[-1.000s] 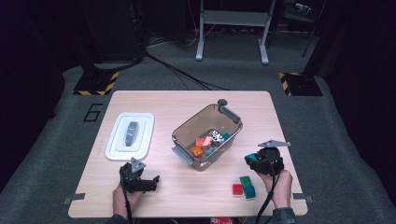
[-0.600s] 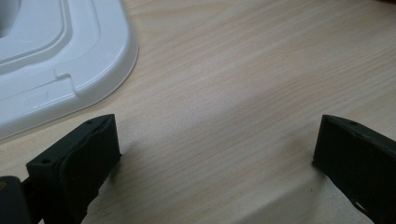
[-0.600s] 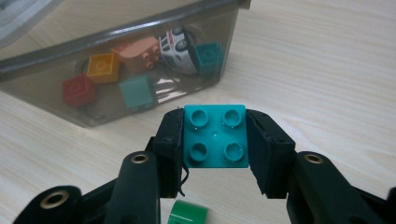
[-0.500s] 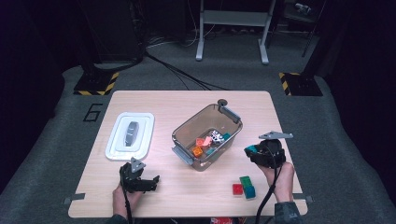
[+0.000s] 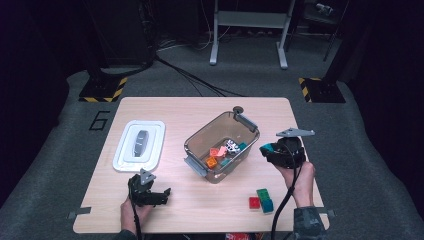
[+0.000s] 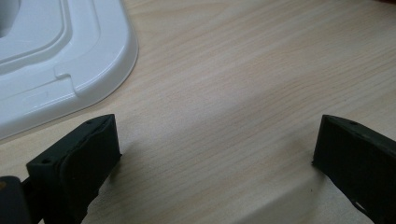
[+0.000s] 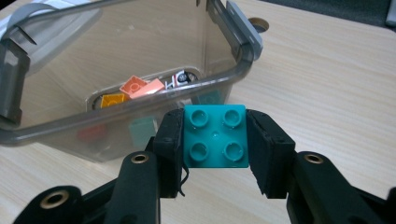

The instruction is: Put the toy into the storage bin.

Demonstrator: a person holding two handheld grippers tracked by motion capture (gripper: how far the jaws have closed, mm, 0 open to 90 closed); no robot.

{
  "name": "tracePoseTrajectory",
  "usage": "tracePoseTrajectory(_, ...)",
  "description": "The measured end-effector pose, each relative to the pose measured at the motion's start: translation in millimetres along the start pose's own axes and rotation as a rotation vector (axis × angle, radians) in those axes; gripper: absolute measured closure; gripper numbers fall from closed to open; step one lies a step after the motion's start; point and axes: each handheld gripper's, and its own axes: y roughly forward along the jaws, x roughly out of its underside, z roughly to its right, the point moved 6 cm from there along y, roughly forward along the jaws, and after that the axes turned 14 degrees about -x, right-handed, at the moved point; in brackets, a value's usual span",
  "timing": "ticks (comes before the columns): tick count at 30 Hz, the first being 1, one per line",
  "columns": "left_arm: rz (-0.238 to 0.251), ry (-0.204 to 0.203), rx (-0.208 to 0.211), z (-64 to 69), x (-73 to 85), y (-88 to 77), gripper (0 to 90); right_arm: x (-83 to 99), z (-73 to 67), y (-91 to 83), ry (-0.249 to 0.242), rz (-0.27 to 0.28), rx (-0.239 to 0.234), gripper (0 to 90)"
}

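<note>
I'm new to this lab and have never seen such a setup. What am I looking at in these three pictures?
A person sits at a wooden table holding a hand-worked two-jaw gripper in each hand. One picture looks down from above; the other two come from cameras riding on each gripper. The right gripper is clamped on a teal block beside a clear bin holding more blocks. The left gripper rests open and holds nothing, near the bin's white lid. Red and green blocks wait near the front edge.
</note>
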Motion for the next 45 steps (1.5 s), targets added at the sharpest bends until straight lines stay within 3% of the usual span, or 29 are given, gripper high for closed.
tracePoseTrajectory(24,0.000,0.000,-0.001,0.0,0.0,0.0,0.3,-43.6,-28.1,38.8,-0.072,-0.023,-0.090,58.8)
tracePoseTrajectory(33,0.000,0.000,-0.001,0.1,0.0,0.0,0.4,-39.8,-39.8,61.4,-0.094,-0.091,-0.120,58.7)
tracePoseTrajectory(34,0.000,-0.001,0.000,0.1,0.0,0.0,0.4,-38.8,-39.9,64.2,-0.112,-0.096,-0.121,58.8)
tracePoseTrajectory(45,0.000,0.000,0.000,0.0,0.0,0.0,0.4,-29.9,-41.5,77.3,-0.121,-0.145,-0.135,58.7)
